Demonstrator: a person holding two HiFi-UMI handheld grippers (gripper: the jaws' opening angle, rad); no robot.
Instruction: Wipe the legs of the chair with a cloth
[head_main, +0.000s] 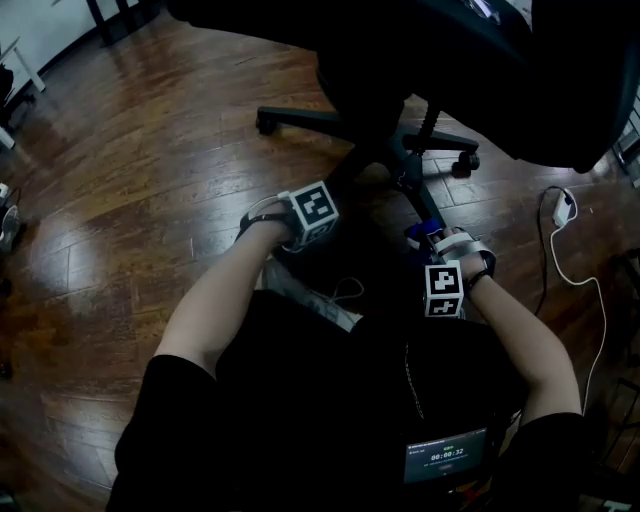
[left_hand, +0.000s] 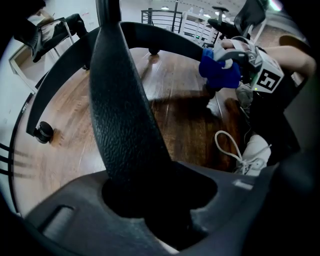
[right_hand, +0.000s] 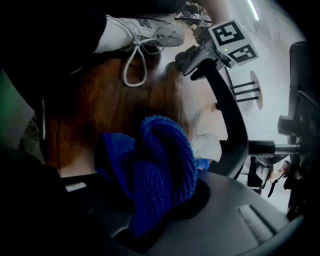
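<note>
— How do the jaws of the left gripper stand?
— About halfway closed and clamped on a black, grainy chair leg, which runs straight up from between them.
— And the right gripper?
— Its jaws are pinched on the blue cloth, which bulges out of them in a thick fold. The cloth hangs over the wooden floor, just beside another leg of the chair's base. I can't tell whether it touches that leg.
— What does each view add?
— The left gripper view shows the right gripper from outside, with the cloth bunched at its tip, and a caster at the end of a far leg. The right gripper view looks back at the left gripper's marker cube, which sits on top of its leg. Both show a white shoe on the floor. Only the head view takes in the whole base and a white cable lying towards the floor's right edge.
</note>
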